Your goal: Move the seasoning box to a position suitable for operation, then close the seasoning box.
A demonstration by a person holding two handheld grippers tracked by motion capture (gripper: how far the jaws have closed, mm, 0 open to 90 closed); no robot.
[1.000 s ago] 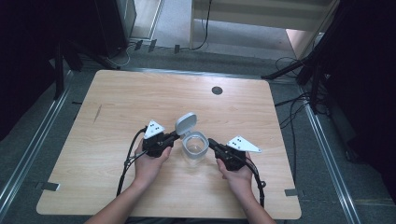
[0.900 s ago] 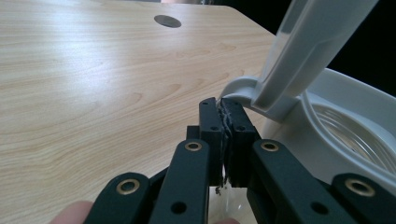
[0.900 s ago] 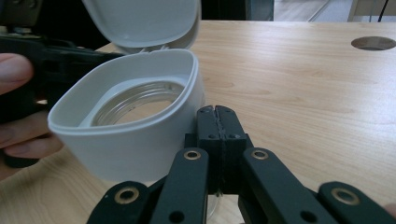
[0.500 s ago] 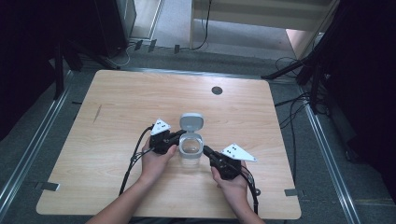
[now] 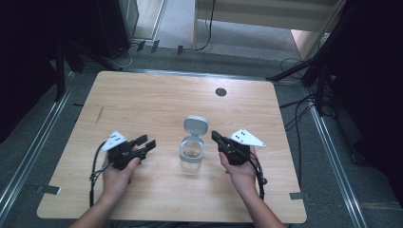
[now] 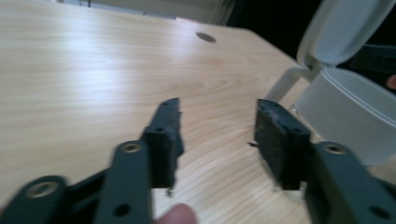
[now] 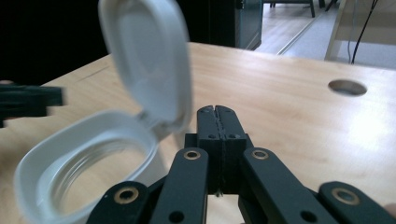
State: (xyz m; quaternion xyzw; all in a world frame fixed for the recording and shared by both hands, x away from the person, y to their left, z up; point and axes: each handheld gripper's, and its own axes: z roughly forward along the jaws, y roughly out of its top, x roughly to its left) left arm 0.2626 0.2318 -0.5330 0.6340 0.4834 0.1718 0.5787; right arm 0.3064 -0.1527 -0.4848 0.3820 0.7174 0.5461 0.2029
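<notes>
Two risks, I think: the jar [image 5: 192, 153] stands free at table [image 5: 142, 99] centre w/ its flip lid [image 5: 195, 126] upright, so a sideways knock from either gripper can tip it or snap the lid shut. Left gripper [image 5: 144, 144] – jaws apart, empty, well left of jar. Right gripper [image 5: 216, 138] – jaws pressed together, holding nothing, near jar's right side; both forearms low, aimed inward.

Left gripper view: container [image 6: 345, 116] cut off by the right edge, its lid [image 6: 341, 28] by the top edge; both blurred, interior hidden. Right gripper view: left gripper [image 7: 28, 102] is a dark blur clipped at the left edge, jaw state unreadable there. Container base hidden behind own jaws.
</notes>
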